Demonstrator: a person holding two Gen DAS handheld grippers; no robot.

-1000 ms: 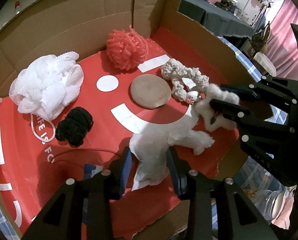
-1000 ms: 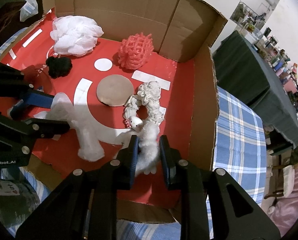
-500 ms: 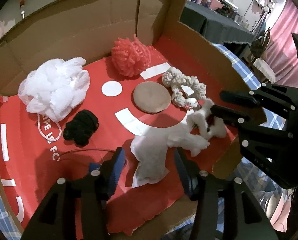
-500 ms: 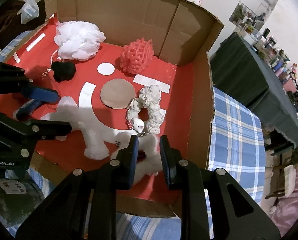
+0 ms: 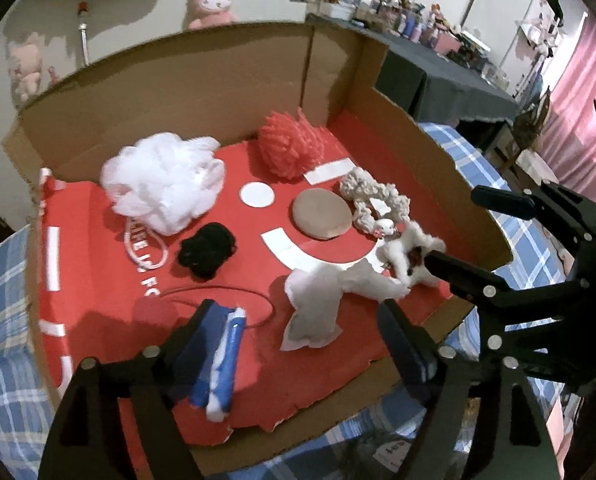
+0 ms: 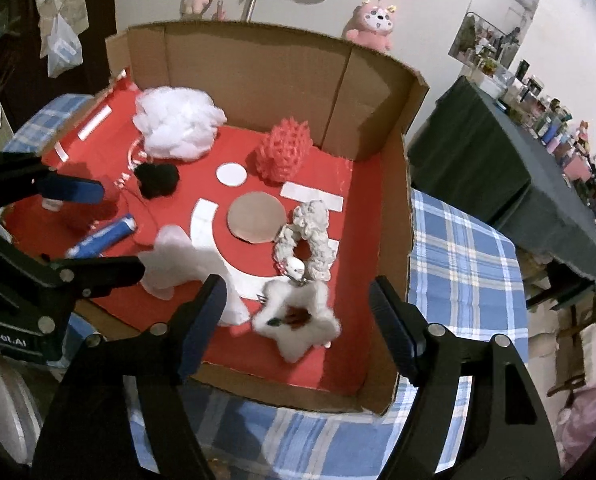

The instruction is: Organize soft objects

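The shallow cardboard box with a red printed floor (image 5: 97,280) sits on a blue-and-white checked cloth (image 6: 458,248), and every soft thing lies inside it. Toward the box's far left corner rests the white mesh bath pouf (image 5: 163,186); just in front of it, nearer the middle of the floor, is the small black knitted bundle (image 5: 207,250). Against the far wall, right of the pouf, stands the coral-pink nubbly sponge ball (image 5: 289,148). In front of that lies a flat round tan pad (image 5: 322,214), and touching its right side is the cream curly fabric ring (image 5: 374,196) (a small white charm sits at its near end).

Along the box's near edge lies the flat white fabric piece (image 5: 318,308), flopped on the red floor. The left gripper (image 5: 310,336) hangs above it with jaws that have just been opening and now stand wide; nothing is held, and its pads are clear of the fabric. Near the near right corner lies the white fluffy star-shaped toy (image 6: 295,320), touching the fabric piece's right end. The right gripper (image 6: 298,316) is above it, jaws likewise just opened wide and gripping nothing, the toy lying loose below them.
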